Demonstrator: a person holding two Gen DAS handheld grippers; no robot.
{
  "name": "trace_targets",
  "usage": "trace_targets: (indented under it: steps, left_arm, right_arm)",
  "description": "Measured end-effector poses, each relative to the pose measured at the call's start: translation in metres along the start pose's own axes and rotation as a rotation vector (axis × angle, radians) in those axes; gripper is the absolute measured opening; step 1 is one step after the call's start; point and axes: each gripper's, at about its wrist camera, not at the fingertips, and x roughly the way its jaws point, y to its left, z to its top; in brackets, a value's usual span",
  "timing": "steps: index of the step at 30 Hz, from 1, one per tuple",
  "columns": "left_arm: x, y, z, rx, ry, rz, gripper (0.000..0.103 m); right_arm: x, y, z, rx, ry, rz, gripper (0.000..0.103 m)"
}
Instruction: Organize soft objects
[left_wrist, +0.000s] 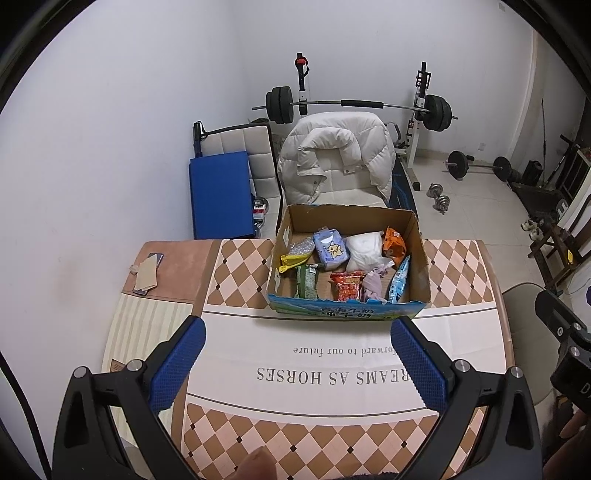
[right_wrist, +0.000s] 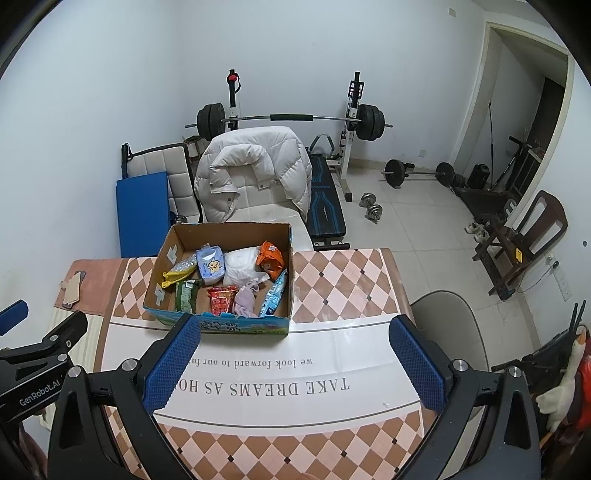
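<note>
- White walls and a tiled floor back a desk (left_wrist: 458, 266) under a checked cloth; a barbell rack (right_wrist: 291, 118) and a chair with a white jacket (left_wrist: 332, 158) stand behind it.
- An open box (left_wrist: 421, 258) sits at the desk's far edge, long axis across the view.
- Inside lie soft packs: tissue pack (left_wrist: 331, 249), white bundle (left_wrist: 365, 249), orange bag (left_wrist: 395, 242), green pack (left_wrist: 307, 282), red pack (left_wrist: 346, 286), lilac cloth (left_wrist: 372, 286), blue pouch (left_wrist: 399, 278) leaning on the right wall.
- Left claw (left_wrist: 297, 363) is spread wide, holding nothing, above bare cloth.
- Right claw (right_wrist: 295, 365) is equally wide and empty; its left pad overlaps the box's near wall in its own view.
- Box lies ahead of both claws.
</note>
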Motion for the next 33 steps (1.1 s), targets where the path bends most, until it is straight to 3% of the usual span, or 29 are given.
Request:
trace_targets:
  steps: [33]
  left_arm:
    - [-0.019, -0.006, 0.008, 0.012, -0.044, 0.012, 0.103]
  right_arm:
    - [-0.001, -0.008, -0.007, 0.013, -0.012, -0.009, 0.103]
